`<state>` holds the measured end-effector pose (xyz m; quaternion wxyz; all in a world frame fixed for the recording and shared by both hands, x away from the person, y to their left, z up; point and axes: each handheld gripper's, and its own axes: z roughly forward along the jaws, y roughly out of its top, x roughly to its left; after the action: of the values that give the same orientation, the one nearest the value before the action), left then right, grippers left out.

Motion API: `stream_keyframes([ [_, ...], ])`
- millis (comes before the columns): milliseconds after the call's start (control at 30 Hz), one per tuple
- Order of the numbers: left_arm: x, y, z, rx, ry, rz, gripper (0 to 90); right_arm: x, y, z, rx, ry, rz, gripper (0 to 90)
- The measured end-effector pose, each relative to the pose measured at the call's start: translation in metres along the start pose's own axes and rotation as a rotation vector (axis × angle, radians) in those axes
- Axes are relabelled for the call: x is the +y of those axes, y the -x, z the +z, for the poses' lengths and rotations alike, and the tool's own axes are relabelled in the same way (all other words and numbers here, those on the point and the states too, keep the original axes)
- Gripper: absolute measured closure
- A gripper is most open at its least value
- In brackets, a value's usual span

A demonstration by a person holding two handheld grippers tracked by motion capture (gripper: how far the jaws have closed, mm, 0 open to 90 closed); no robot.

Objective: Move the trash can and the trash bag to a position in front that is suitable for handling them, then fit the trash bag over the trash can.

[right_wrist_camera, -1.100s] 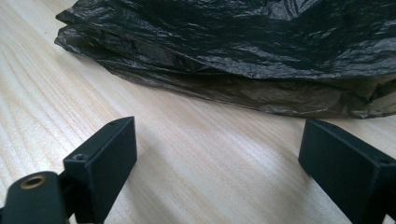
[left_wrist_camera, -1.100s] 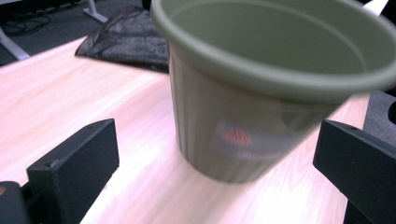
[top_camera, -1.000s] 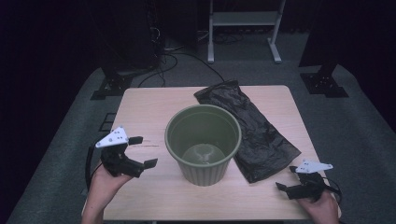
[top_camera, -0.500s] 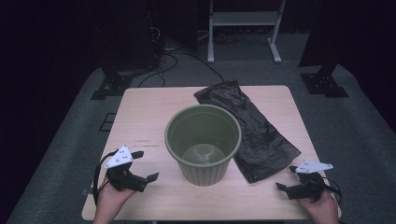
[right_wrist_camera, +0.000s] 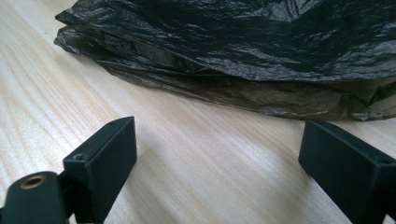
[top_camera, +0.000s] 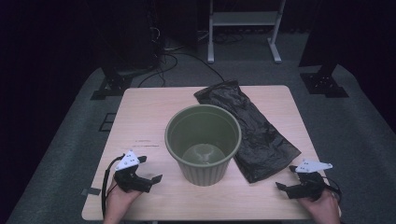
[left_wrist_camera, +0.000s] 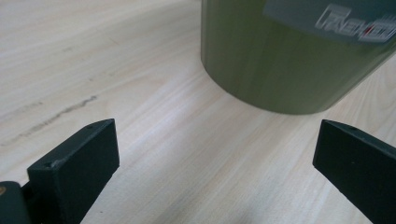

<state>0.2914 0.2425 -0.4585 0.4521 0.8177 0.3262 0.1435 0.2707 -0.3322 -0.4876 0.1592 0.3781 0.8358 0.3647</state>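
Green bin mid-table, black bag beside it, both grippers low and wide open.

The green bin point(top_camera: 203, 142) stands upright at the middle of the wooden table point(top_camera: 149, 112); a crumpled black plastic bag point(top_camera: 254, 130) lies flat against its right side. The left gripper point(top_camera: 148, 181) faces the bin's wall, the right gripper point(top_camera: 286, 187) faces the bag's near edge, both holding nothing. The left gripper view shows a grey label point(left_wrist_camera: 336, 18) on the bin.

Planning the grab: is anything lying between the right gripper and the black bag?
Nothing. In the right gripper view only bare table lies between the open right gripper and the black bag.
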Motion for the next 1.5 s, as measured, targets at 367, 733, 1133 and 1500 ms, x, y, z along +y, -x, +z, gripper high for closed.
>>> stream_keyframes([
  [367,-0.008,0.004,0.024,0.012,-0.102,-0.008,0.0,0.0,0.0,0.0,-0.002,0.0,0.002,9.8],
  [733,-0.008,0.006,0.031,0.059,-0.158,0.006,0.0,-0.001,-0.001,-0.001,-0.003,0.001,0.003,10.0],
  [1133,-0.008,0.009,0.035,0.079,-0.192,0.03,0.0,0.006,-0.007,-0.019,-0.045,0.044,0.007,12.0],
  [1500,-0.008,0.009,0.035,0.079,-0.192,0.03,0.0,0.042,-0.006,-0.024,-0.055,0.093,0.004,12.5],
])
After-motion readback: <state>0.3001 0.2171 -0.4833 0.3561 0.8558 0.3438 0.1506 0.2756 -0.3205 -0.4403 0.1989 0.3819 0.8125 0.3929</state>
